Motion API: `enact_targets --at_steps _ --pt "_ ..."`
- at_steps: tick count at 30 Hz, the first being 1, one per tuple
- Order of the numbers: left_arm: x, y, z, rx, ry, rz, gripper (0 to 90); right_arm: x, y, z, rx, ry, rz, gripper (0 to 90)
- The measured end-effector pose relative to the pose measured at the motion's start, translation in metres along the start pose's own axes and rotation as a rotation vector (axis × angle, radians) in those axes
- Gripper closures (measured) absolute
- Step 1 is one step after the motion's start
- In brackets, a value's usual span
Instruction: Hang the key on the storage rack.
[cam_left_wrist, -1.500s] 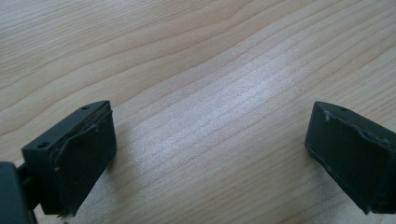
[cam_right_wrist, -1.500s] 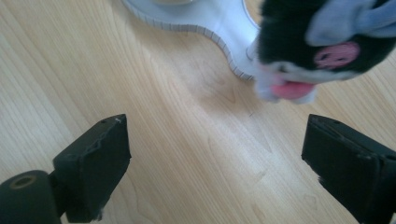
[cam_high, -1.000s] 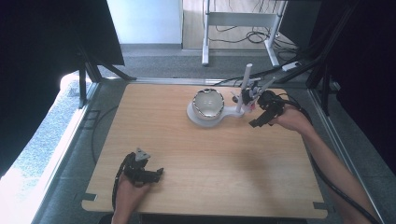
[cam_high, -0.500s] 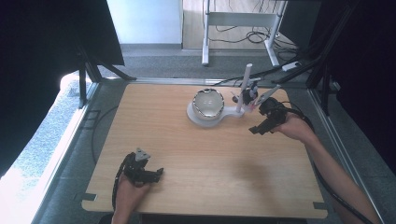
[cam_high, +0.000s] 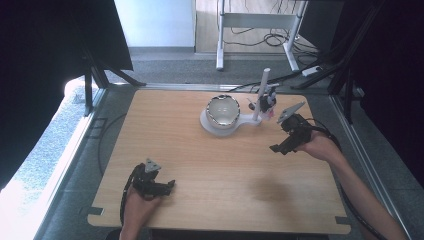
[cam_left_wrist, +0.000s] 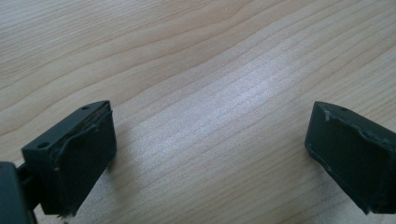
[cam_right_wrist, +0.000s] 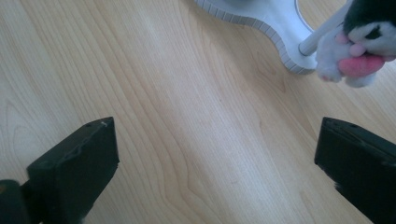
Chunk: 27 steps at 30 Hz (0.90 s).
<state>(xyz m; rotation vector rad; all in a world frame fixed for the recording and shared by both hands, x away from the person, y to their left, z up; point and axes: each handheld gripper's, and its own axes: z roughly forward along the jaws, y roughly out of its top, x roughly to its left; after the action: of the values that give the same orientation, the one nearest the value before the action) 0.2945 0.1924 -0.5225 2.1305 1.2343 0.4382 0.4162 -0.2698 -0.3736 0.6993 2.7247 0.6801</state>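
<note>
We see table (cam_high: 200, 160) light wood, matt, visible grain. White stand base (cam_right_wrist: 261, 18) smooth plastic, ribbed edge. Bowl (cam_high: 223, 110) glossy, reflective rim. Small toy (cam_right_wrist: 359, 42) plush, fuzzy cloth. Right gripper (cam_right_wrist: 215, 163) jaw pads matt black, scuffed edges.

1. High view: fixed above the person's side, facing forward and down, far enough to take in the whole table (cam_high: 200, 150).
2. Left gripper view: close over bare wood, looking between its own jaws.
3. Right gripper view: close to the tabletop, facing the white stand (cam_right_wrist: 261, 18) and plush toy (cam_right_wrist: 359, 46), both shared with the high view.
</note>
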Motion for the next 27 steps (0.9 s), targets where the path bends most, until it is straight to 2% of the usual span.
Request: enact_targets --at_steps 13,17,21,27 --pt "0.000 0.000 0.000 -0.001 -0.001 -0.002 1.9 0.017 -0.024 -0.009 -0.036 -0.010 0.011 0.0" --pt "0.000 0.000 0.000 0.000 -0.001 -0.001 1.9 0.023 -0.032 -0.010 -0.061 -0.007 0.033 0.0" --pt "0.000 0.000 0.000 -0.002 0.000 -0.003 1.9 0.030 -0.039 -0.011 -0.086 -0.002 0.045 0.0" --pt "0.000 0.000 0.000 -0.001 -0.002 -0.007 1.9 0.040 -0.049 -0.008 -0.094 0.005 0.048 0.0"
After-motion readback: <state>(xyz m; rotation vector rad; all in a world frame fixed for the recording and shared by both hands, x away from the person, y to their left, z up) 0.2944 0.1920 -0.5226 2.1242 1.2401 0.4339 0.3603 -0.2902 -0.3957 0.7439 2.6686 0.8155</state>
